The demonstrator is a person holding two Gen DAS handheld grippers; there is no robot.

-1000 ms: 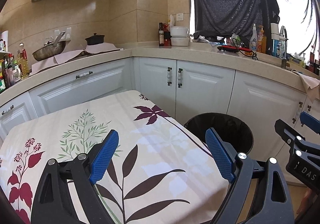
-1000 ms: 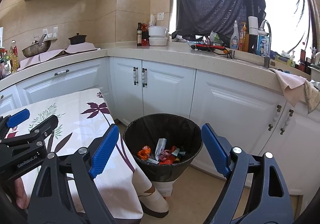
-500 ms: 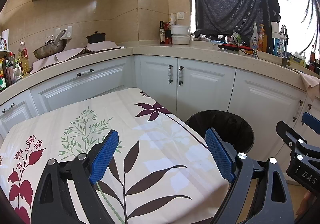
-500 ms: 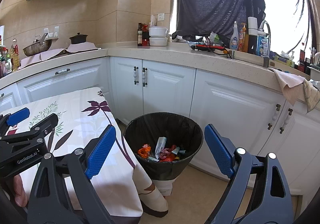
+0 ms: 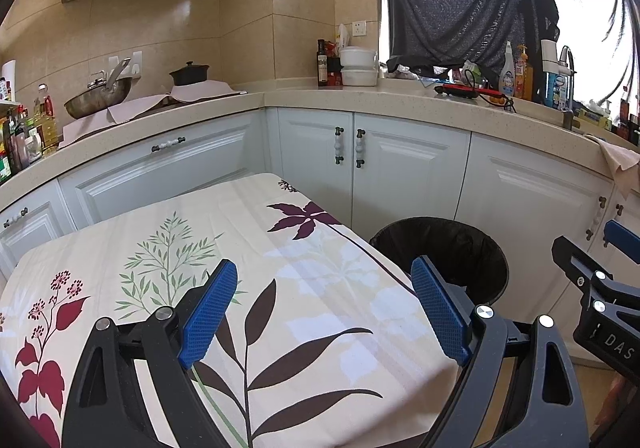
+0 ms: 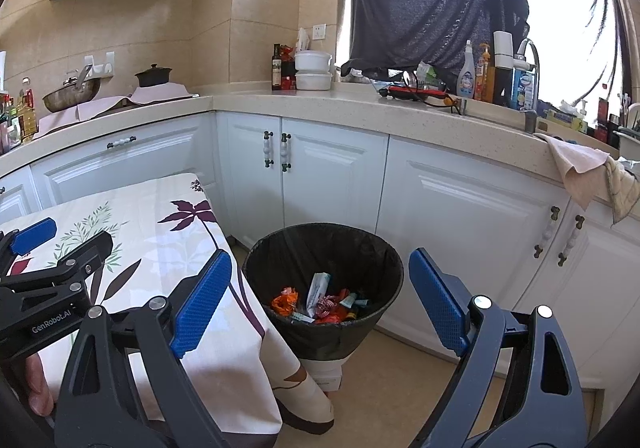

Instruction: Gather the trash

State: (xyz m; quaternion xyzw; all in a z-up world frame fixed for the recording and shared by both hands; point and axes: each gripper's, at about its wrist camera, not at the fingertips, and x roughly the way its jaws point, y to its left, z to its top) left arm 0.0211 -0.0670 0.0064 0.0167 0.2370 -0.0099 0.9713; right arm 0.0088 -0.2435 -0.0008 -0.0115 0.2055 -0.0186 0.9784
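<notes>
A black-lined trash bin (image 6: 324, 248) stands on the floor beside the table; crumpled orange, red and white wrappers (image 6: 320, 302) lie at its bottom. In the left wrist view only the bin's rim (image 5: 440, 236) shows past the table corner. My left gripper (image 5: 324, 308) hovers open over the flowered tablecloth (image 5: 192, 248) with nothing between its blue pads. My right gripper (image 6: 316, 304) is open too, held above and in front of the bin, empty. Each gripper appears at the edge of the other's view: the right gripper (image 5: 600, 280) and the left gripper (image 6: 44, 260).
White cabinets (image 6: 336, 176) under a beige L-shaped countertop (image 6: 360, 104) wrap behind the table and bin. The counter carries a wok (image 5: 98, 96), a pot, bottles and bowls. A cloth (image 6: 588, 172) hangs over the counter edge at right. Tan floor (image 6: 400, 388) lies around the bin.
</notes>
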